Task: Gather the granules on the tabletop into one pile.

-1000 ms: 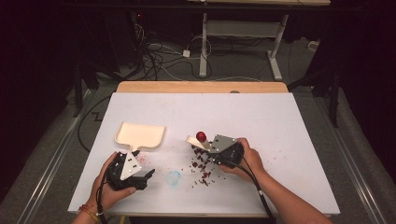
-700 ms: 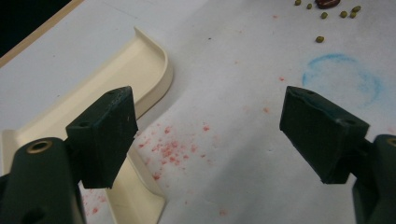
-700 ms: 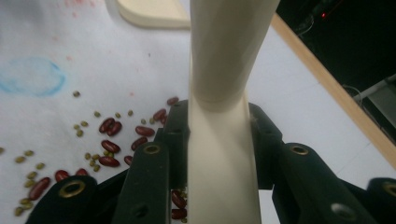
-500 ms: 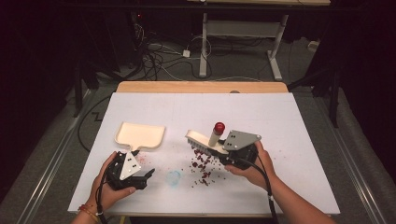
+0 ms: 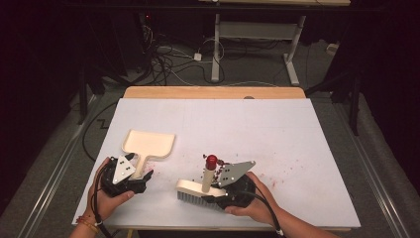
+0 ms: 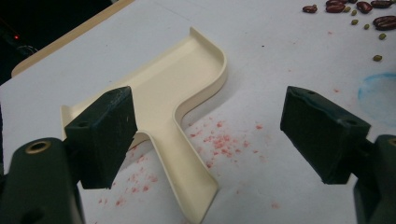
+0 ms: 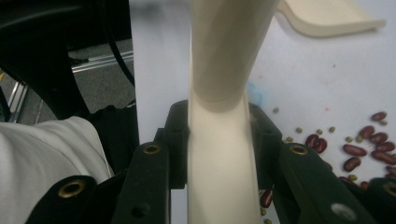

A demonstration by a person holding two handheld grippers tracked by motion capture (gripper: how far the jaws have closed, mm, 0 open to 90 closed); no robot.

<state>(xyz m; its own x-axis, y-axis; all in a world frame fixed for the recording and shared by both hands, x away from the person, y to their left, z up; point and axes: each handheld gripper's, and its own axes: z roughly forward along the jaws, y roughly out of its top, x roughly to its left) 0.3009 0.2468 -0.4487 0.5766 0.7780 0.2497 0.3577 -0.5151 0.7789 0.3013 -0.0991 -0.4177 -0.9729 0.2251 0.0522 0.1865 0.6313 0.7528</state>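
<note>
Swung toward six o'clock, our right gripper (image 5: 218, 191) clamps the brush (image 5: 200, 191) near the beans (image 7: 362, 144), ready to sweep them to the dustpan (image 5: 148, 145) at ten o'clock, our left gripper (image 5: 141, 177) open astride its handle.

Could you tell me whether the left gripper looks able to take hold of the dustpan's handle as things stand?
Probably yes. The left gripper stands open with the dustpan handle lying flat on the table between its jaws, nothing across it; the brush is off to the side.
</note>
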